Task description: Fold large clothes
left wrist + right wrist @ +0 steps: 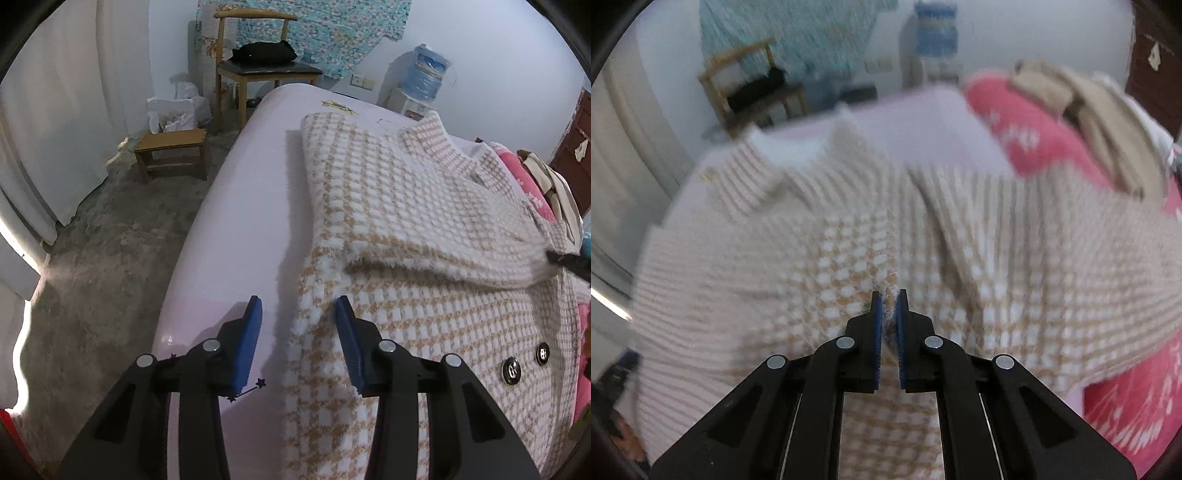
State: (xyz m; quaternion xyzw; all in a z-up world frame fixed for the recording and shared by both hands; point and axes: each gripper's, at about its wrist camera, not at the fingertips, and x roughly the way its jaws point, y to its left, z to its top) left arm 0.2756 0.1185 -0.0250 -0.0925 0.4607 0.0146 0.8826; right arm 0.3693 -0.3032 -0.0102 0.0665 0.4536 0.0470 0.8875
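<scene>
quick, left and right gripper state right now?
left gripper: open, pads either side of the checked coat's edge, not pinching it.
right gripper: closed on a pinch of the checked coat.

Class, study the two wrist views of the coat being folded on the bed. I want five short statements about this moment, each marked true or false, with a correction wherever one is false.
1. The right gripper is shut on the fabric of the checked coat. True.
2. The left gripper is clamped on a coat button. False: its jaws stand apart over the coat's edge, and the black buttons lie off to its right.
3. A black bag lies on the wooden chair. True.
4. The coat is spread on the bare floor. False: it lies on the pale lilac bed.
5. A small wooden stool stands on the floor beside the bed. True.
</scene>
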